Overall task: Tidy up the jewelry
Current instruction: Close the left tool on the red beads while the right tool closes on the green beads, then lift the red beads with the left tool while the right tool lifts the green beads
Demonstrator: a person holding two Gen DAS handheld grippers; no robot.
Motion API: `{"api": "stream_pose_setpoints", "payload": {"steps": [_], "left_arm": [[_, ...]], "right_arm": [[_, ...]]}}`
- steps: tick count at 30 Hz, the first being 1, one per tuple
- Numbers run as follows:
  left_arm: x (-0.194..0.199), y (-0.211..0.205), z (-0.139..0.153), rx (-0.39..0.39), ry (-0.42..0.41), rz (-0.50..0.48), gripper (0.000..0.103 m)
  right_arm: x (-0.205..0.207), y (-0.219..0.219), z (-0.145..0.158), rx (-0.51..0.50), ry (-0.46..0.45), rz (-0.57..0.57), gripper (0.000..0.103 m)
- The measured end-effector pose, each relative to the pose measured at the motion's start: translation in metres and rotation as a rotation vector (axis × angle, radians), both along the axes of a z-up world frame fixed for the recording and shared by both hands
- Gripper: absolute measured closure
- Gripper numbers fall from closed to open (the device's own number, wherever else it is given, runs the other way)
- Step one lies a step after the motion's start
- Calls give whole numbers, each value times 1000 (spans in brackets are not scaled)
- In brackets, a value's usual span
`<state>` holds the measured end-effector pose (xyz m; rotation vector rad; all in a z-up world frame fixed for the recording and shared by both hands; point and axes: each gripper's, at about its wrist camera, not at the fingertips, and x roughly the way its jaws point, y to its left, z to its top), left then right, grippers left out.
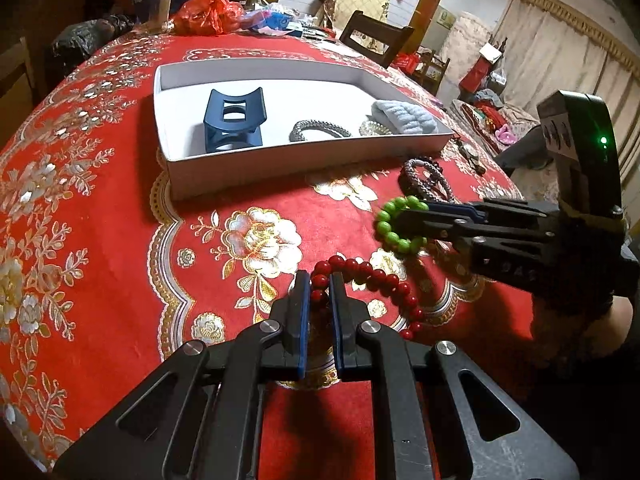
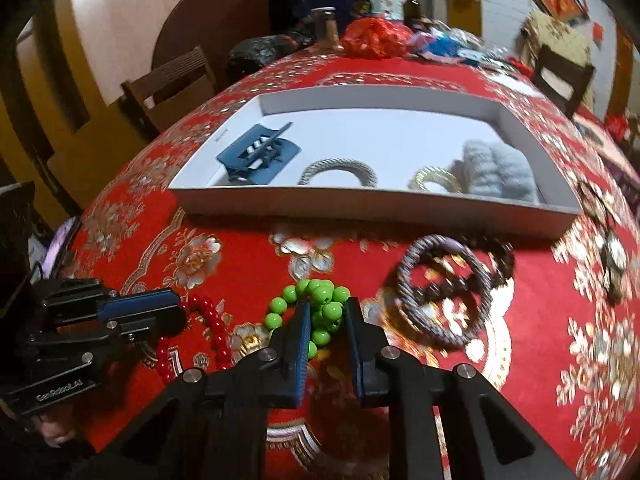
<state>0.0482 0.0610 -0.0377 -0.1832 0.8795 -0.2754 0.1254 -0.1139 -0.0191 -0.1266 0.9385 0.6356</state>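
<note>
Working over a table [image 1: 120, 240] under a red floral cloth, we note both grippers down among loose bracelets. Left gripper [image 1: 320, 284]: jaws narrowed to a slim gap around one side of the red bead bracelet [image 1: 376, 280], beads sitting between the blue pads; whether they press firmly we cannot tell. Rest of that bracelet trails on the cloth to the right. Right gripper [image 2: 327, 308]: jaws partly closed around the green bead bracelet [image 2: 320, 304], which bunches between them; in the left view it looks slightly raised off the cloth. Just beyond lie a dark braided bracelet [image 2: 444, 292] and a brown bead strand [image 2: 500, 260], overlapping, near the front wall of the white box [image 2: 360, 208]. Inside the box: blue hair claw [image 2: 256, 154] at left, grey coiled hair tie [image 2: 340, 170] mid, gold hair tie [image 2: 436, 178] touching a pale blue fluffy scrunchie [image 2: 500, 172] at right
</note>
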Motion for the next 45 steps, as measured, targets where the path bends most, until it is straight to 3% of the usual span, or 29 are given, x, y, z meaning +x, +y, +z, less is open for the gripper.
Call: {"api": "stream_pose_setpoints", "payload": {"steps": [3,13,16,18,22,24,25,27,30,32,35,39,45], "left_arm": [[1,-1,0,-1,0,2,95],[1,3,0,-11,2,2,94],[0,3,0,-7,2,1,94],[-1,1,1,-8,-2,-21,86],[-1,-13,4,12,-15,-104,57],[-2,-22,5,73,-22,-109,57],[-2,-25,5,96,-25,-110,58],[-3,-27,4,137,-29,-88,71],[-2,-20,3,143,-24,-36,96],[-2,-20,2,149,-22,-23,96],[-9,-35,4,235,-35,-20,95],[-13,-38,23,185,-75,-13,95],[-4,-25,71,32,-119,11,95]], "right_arm": [[-1,-15,5,46,28,-40,94],[-24,-48,33,130,4,-160,94],[-34,-63,45,198,-21,-201,94],[-40,-71,53,239,-47,-216,94],[-40,-73,59,263,-60,-217,94],[-39,-70,56,260,-52,-210,94],[-40,-71,56,259,-51,-208,94],[-41,-71,57,262,-53,-206,94],[-41,-74,58,275,-60,-207,94],[-41,-74,58,275,-62,-209,94],[-43,-78,61,283,-70,-220,94],[-45,-82,66,284,-92,-240,94],[-53,-87,76,223,-181,-298,94]]}}
